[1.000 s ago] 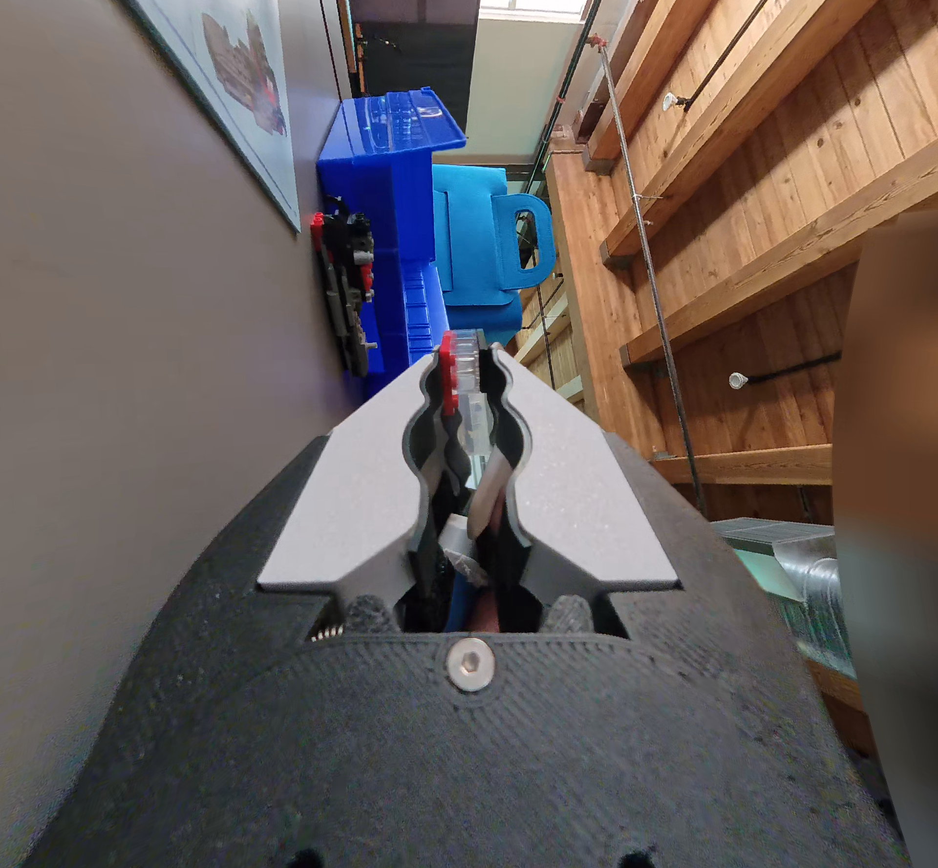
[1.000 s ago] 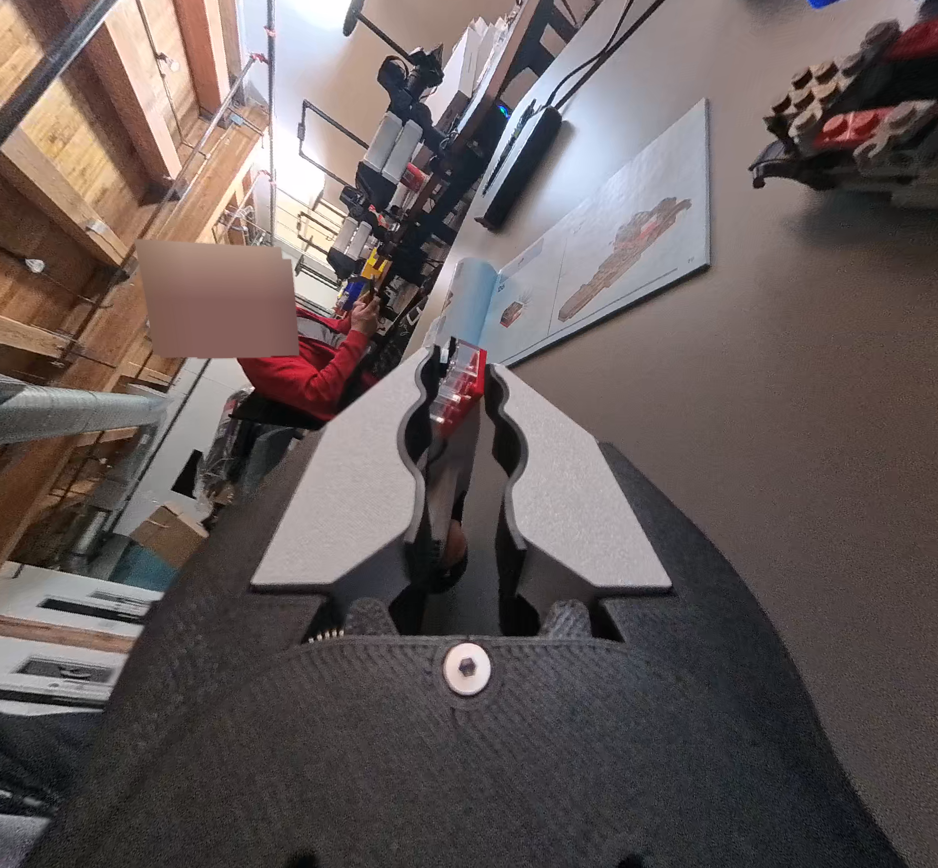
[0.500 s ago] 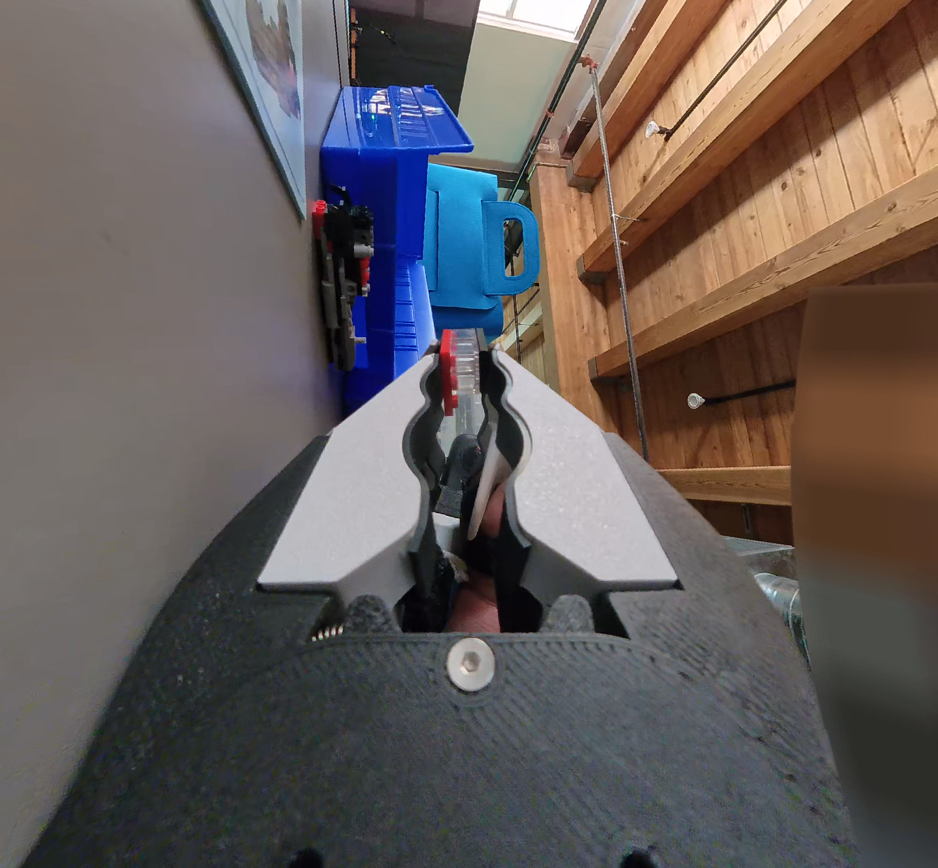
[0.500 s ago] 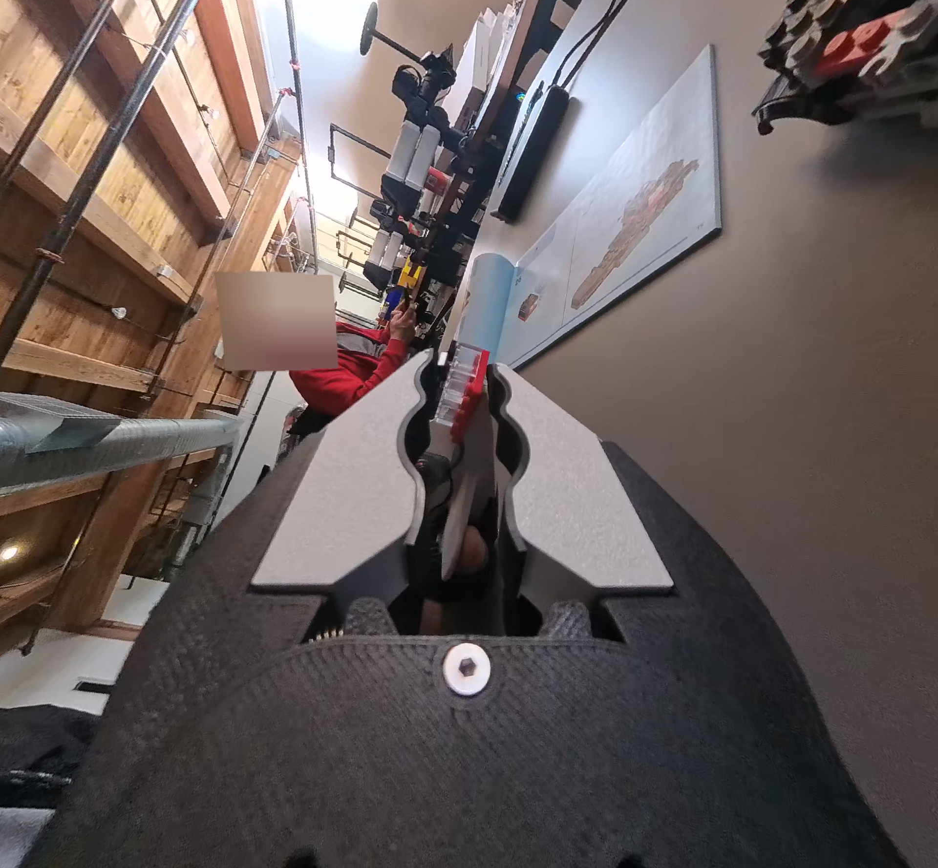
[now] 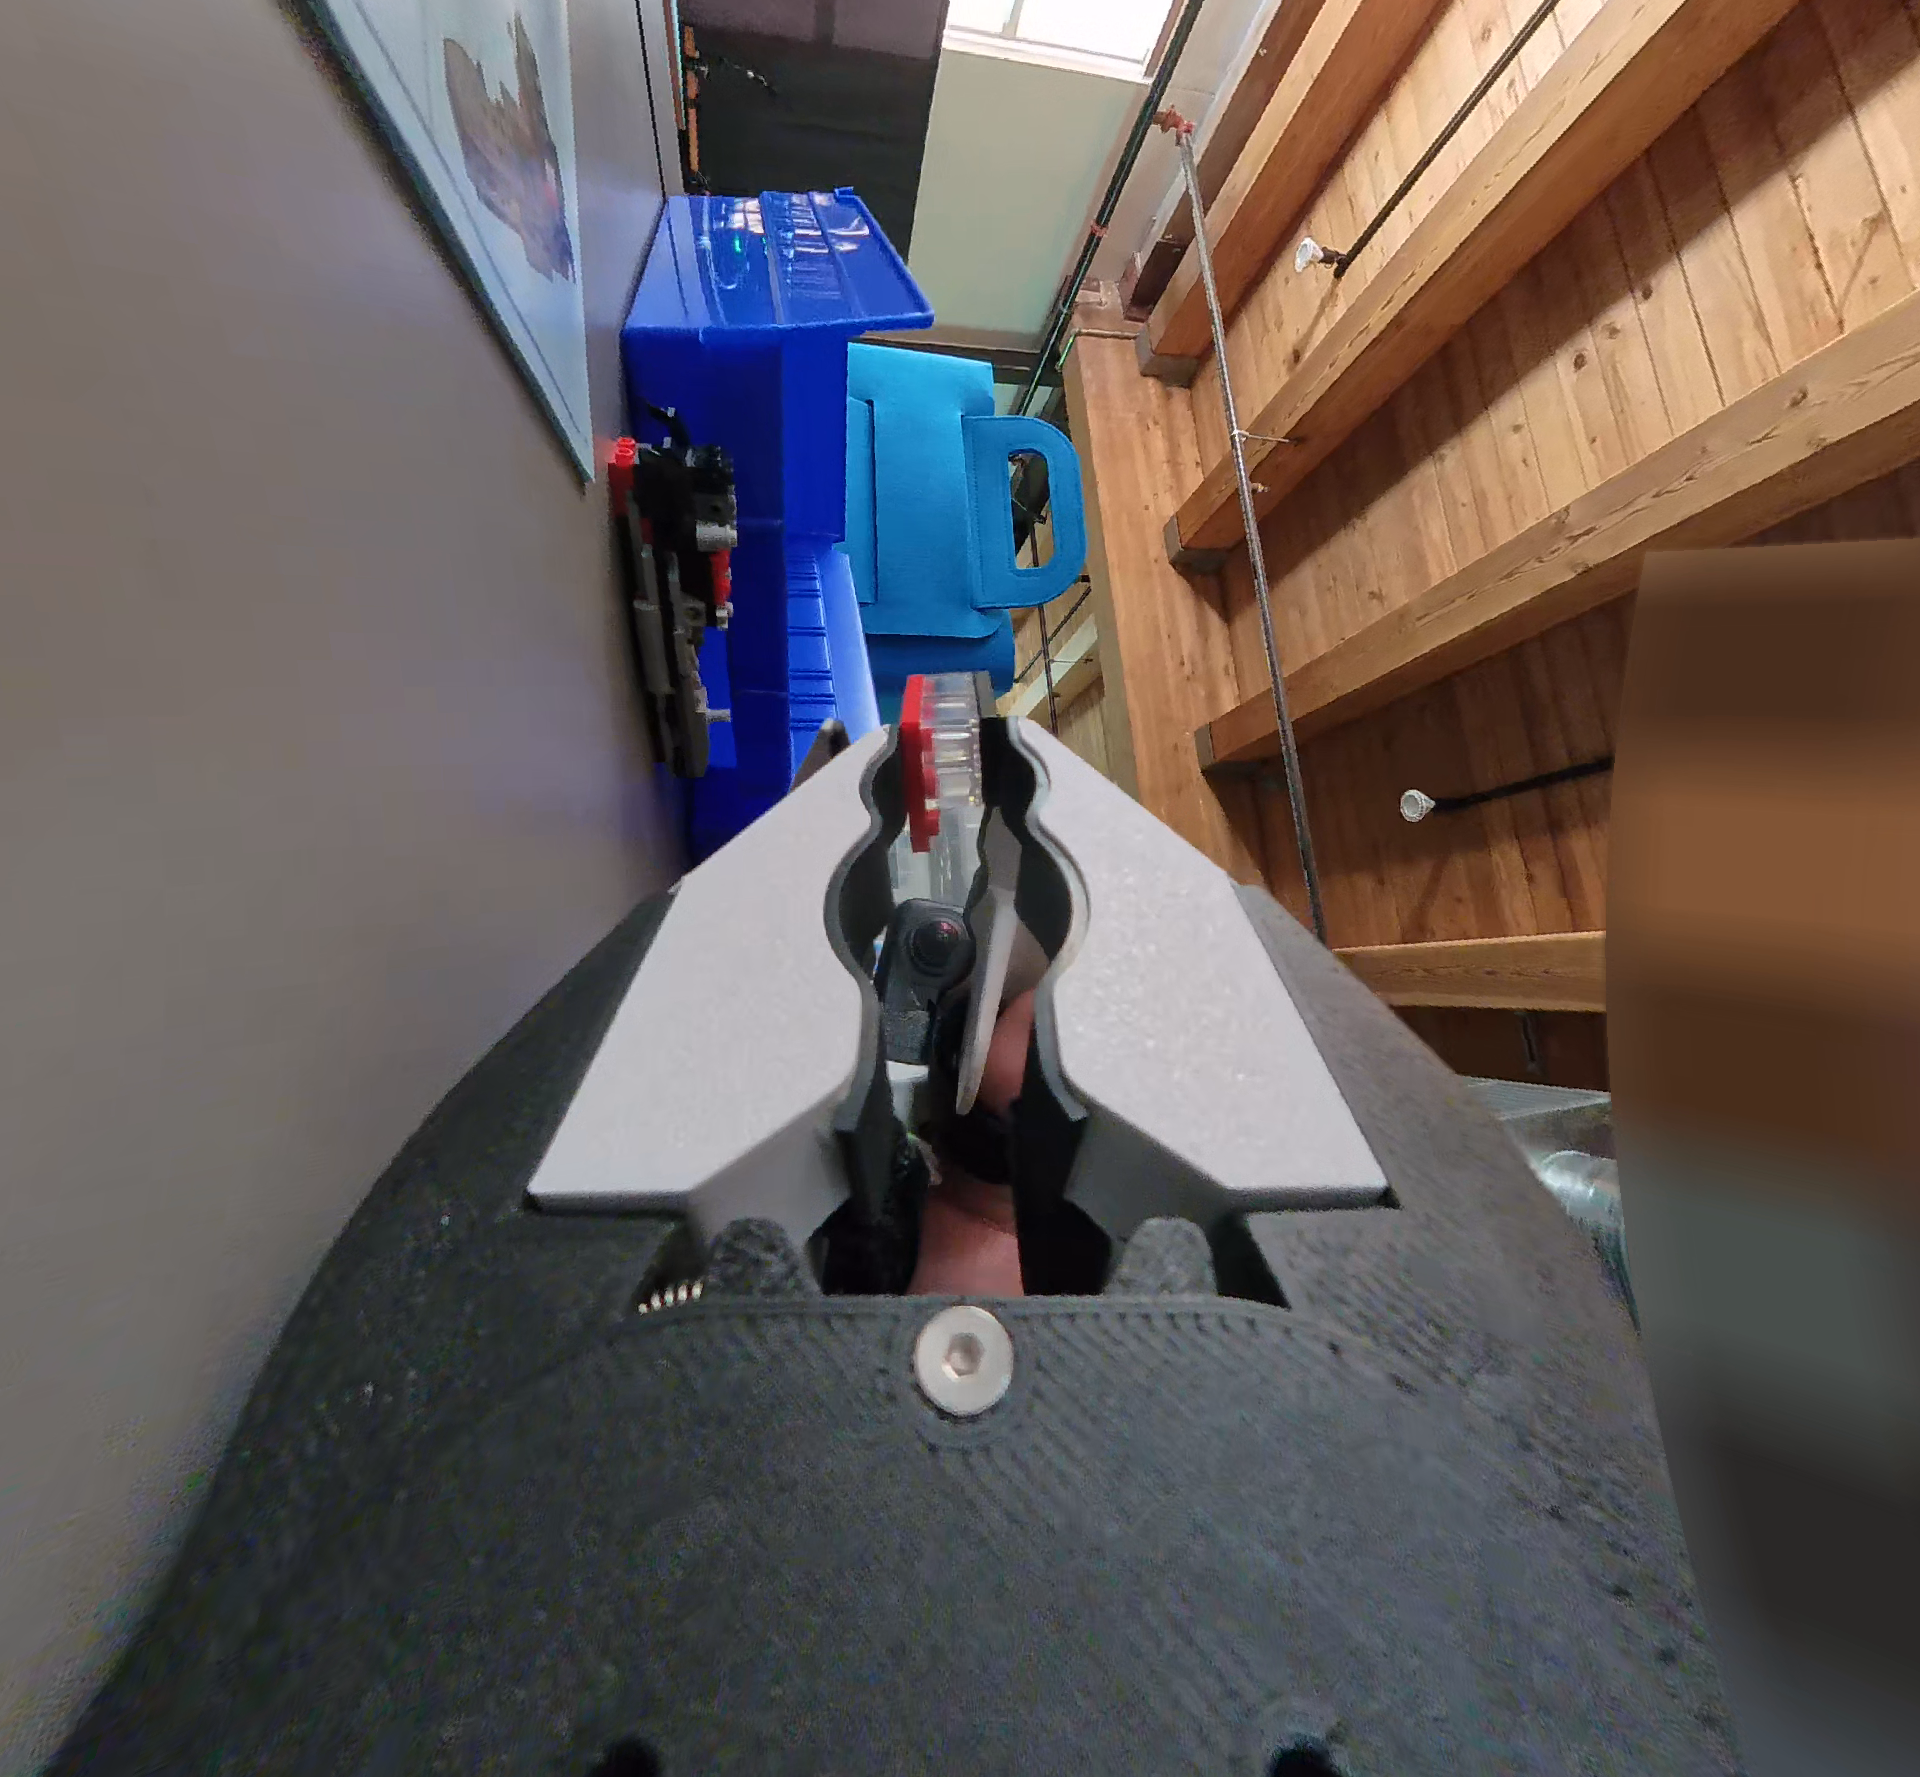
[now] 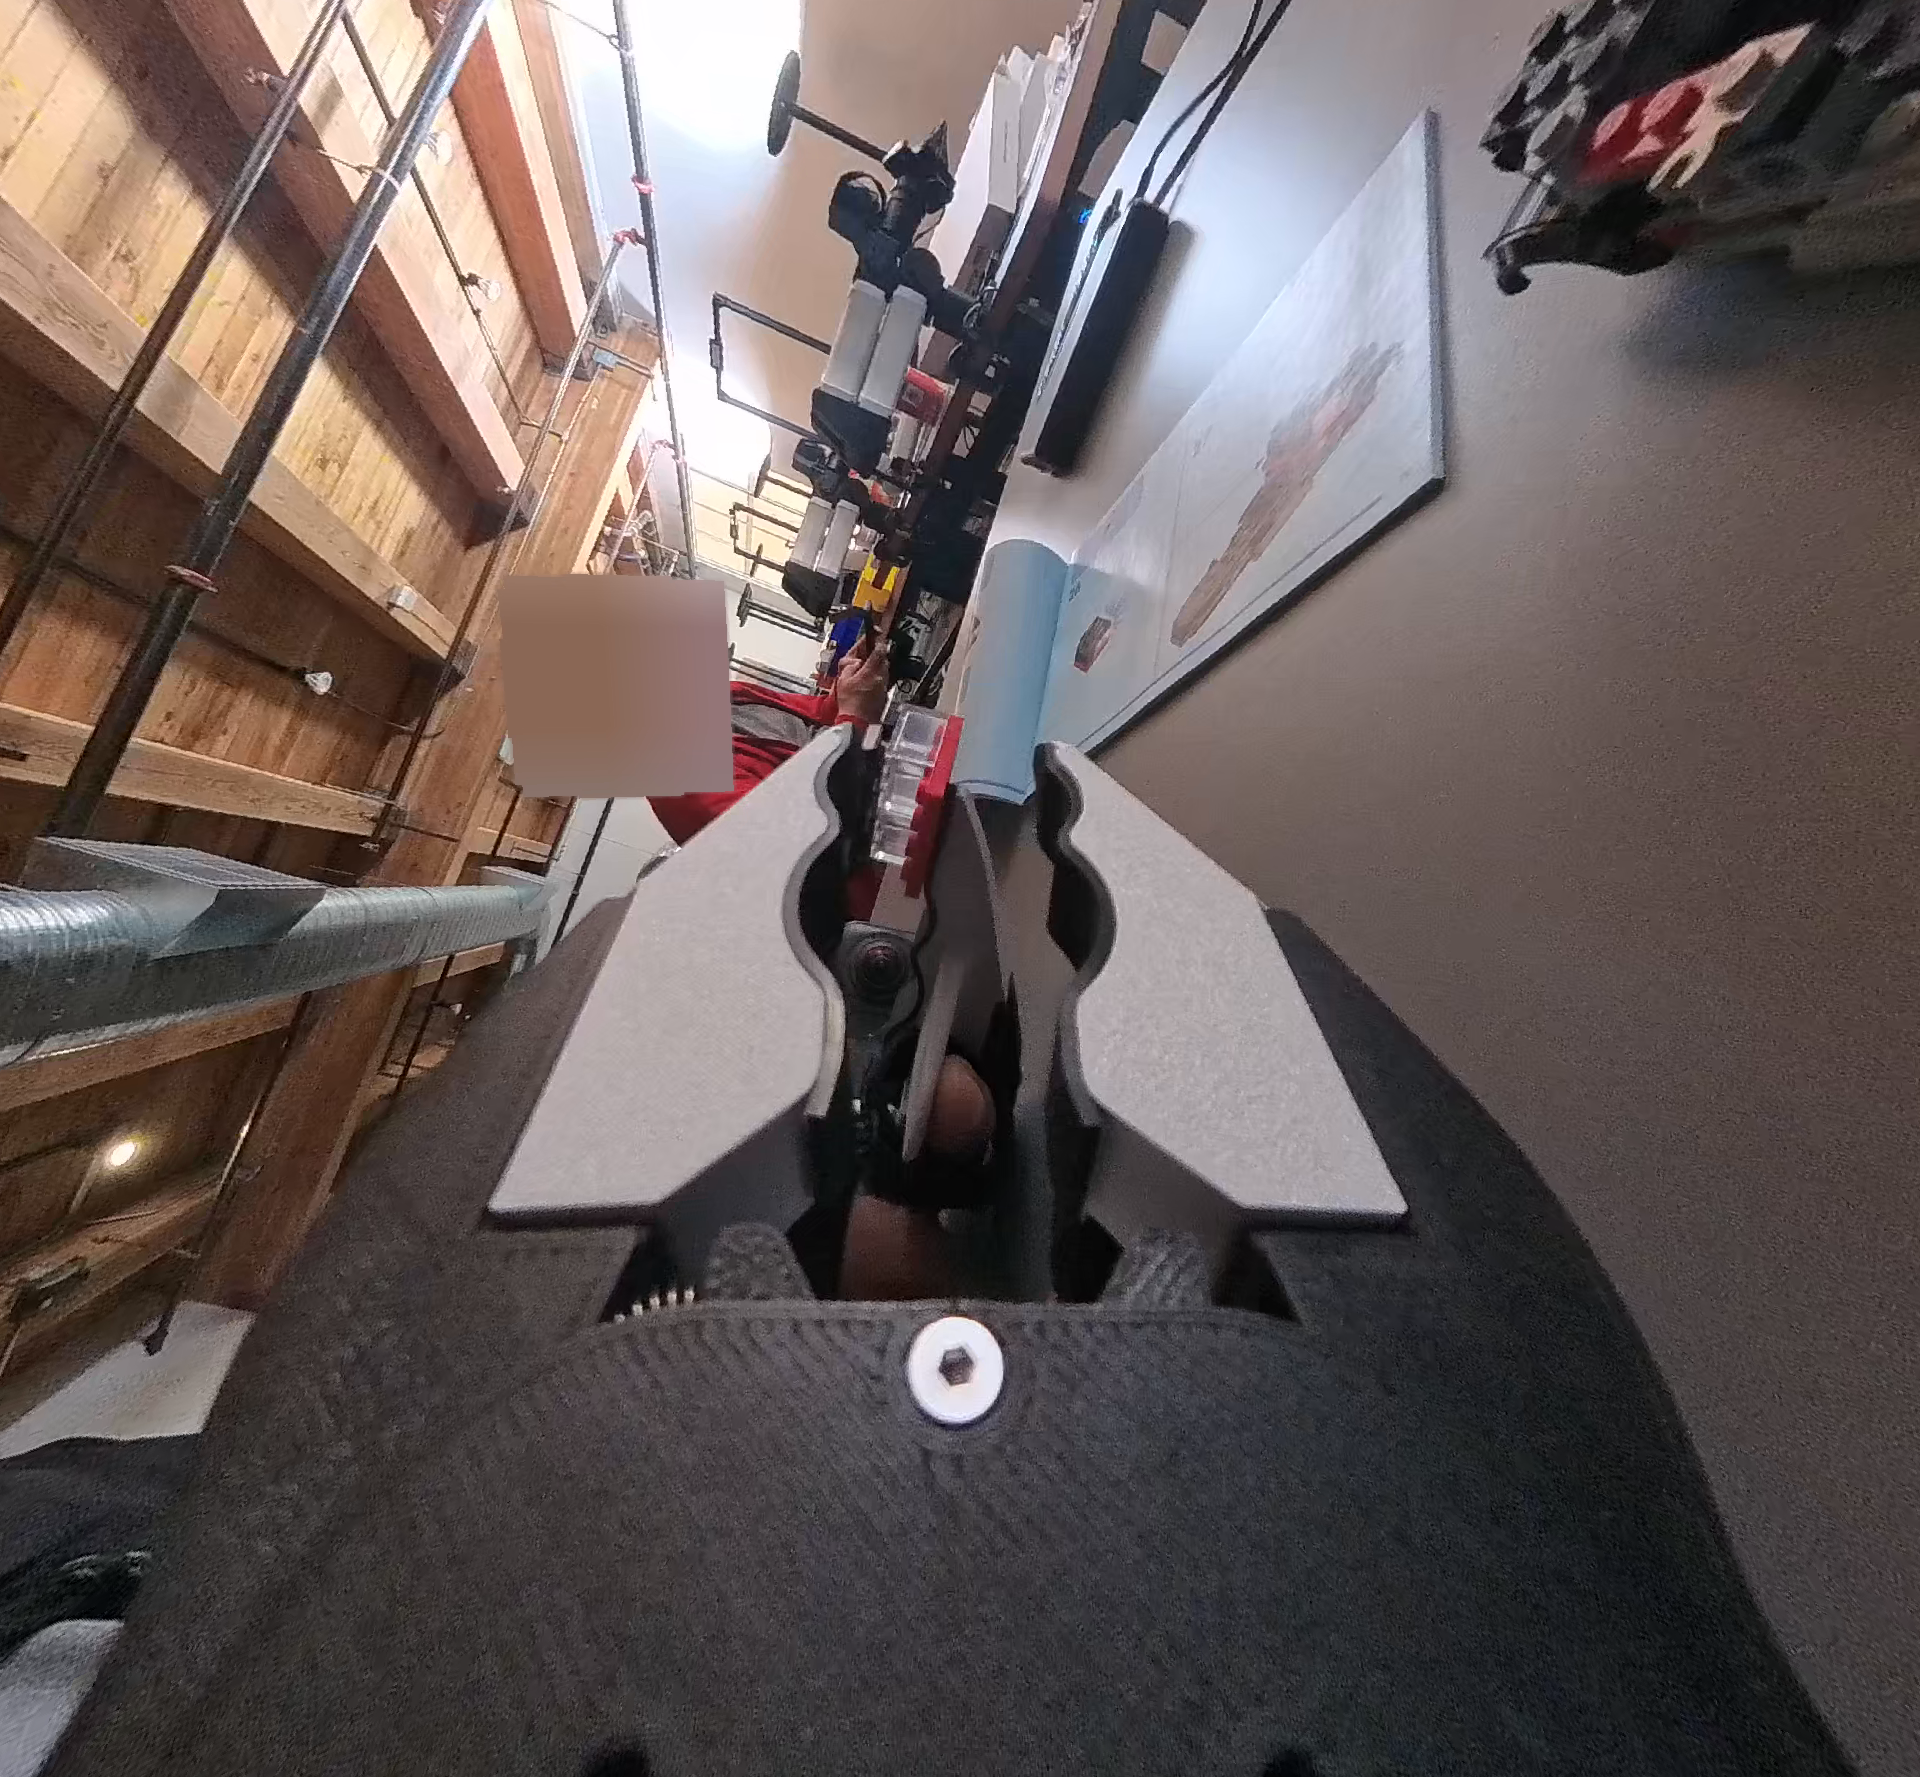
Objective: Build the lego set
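My left gripper (image 5: 948, 740) is shut on a small piece, a red plate with clear bricks (image 5: 940, 761), held above the grey table (image 5: 260, 688). My right gripper (image 6: 940, 751) faces it head-on. Its jaws stand apart around the same piece (image 6: 914, 792), with a gap on the table side. One finger of the left gripper (image 6: 961, 948) shows between them. The part-built black, red and grey lego model (image 5: 675, 605) lies on the table against a blue bin (image 5: 748, 397). It also shows blurred in the right wrist view (image 6: 1714, 96).
An open instruction booklet (image 6: 1299, 480) lies on the table, also in the left wrist view (image 5: 447, 117). A light blue case with a handle (image 5: 935, 501) stands behind the bin. A black power strip (image 6: 1101, 335) lies farther off. A person in red (image 6: 769, 719) sits beyond.
The right gripper's jaws have spread wider around the red-and-clear piece. The left gripper keeps its hold. Both views have swung slightly.
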`<state>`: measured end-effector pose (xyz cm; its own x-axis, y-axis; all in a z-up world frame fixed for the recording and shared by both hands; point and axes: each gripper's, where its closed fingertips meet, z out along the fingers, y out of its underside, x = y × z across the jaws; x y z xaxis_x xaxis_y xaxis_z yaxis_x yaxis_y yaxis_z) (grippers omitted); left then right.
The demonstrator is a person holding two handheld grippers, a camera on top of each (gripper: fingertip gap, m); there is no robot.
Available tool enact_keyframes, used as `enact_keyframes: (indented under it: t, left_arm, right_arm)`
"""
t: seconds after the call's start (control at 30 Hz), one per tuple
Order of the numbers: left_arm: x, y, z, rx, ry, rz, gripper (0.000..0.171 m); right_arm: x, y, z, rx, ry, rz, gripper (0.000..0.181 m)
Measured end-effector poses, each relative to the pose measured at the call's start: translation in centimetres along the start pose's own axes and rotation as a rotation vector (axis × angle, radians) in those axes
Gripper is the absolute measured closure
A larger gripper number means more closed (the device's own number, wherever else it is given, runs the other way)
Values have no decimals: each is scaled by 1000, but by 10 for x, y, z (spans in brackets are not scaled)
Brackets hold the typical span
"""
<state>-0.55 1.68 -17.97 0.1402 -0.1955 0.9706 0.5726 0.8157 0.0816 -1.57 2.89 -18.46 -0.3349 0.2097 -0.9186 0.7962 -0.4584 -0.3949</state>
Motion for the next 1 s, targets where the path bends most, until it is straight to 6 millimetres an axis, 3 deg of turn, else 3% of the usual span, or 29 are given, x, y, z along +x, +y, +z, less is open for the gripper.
enact_keyframes:
  t: [0.37,0.67,1.0]
  left_arm:
    - [3,4,2,-31,-11,98,155]
    - [2,6,2,-39,-7,124,155]
    - [3,7,1,-32,-13,161,154]
  right_arm:
    - [-4,3,3,-54,-28,-16,139]
    - [-10,2,2,-39,-76,9,163]
    - [-10,2,2,-29,-54,5,163]
